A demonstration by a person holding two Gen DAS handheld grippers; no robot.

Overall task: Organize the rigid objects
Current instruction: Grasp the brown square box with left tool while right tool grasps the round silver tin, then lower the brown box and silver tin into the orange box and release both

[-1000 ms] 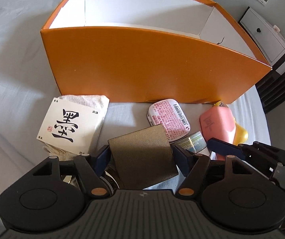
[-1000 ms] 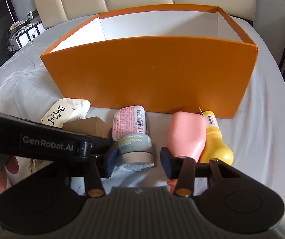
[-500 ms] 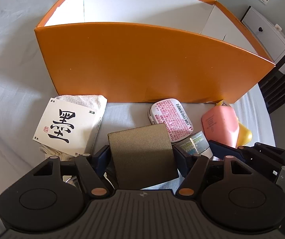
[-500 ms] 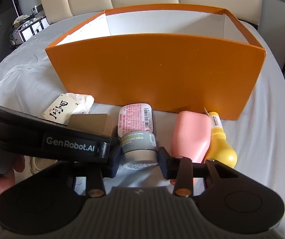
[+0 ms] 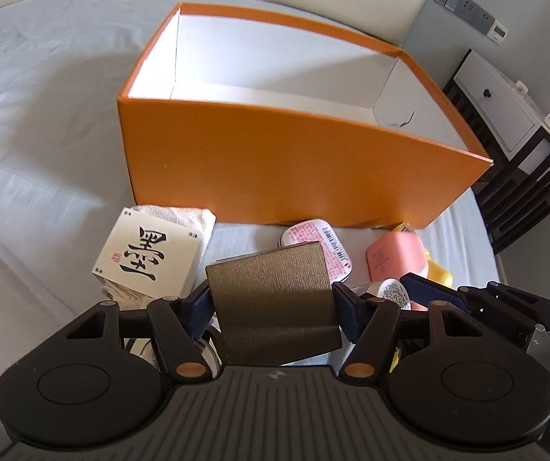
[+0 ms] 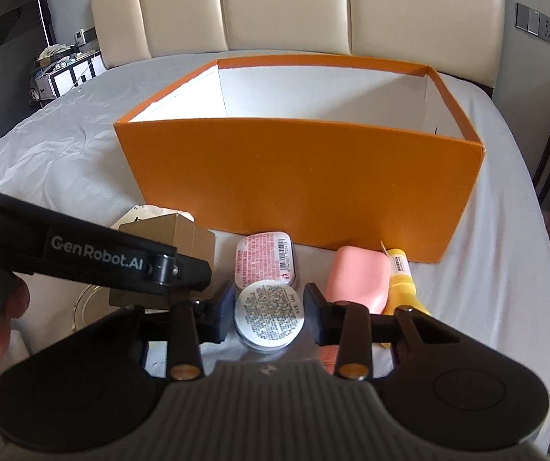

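Left gripper fingers pinch a textured bronze-brown box; right gripper fingers clamp a round silver jar, both lifted near the open orange cardboard box on the bed

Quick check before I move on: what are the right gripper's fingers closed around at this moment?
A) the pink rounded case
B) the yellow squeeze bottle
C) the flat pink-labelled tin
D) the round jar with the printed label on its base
D: in the right wrist view the right gripper has a finger on each side of the round silver jar with the printed label, tilted base-up and held off the grey bedsheet.
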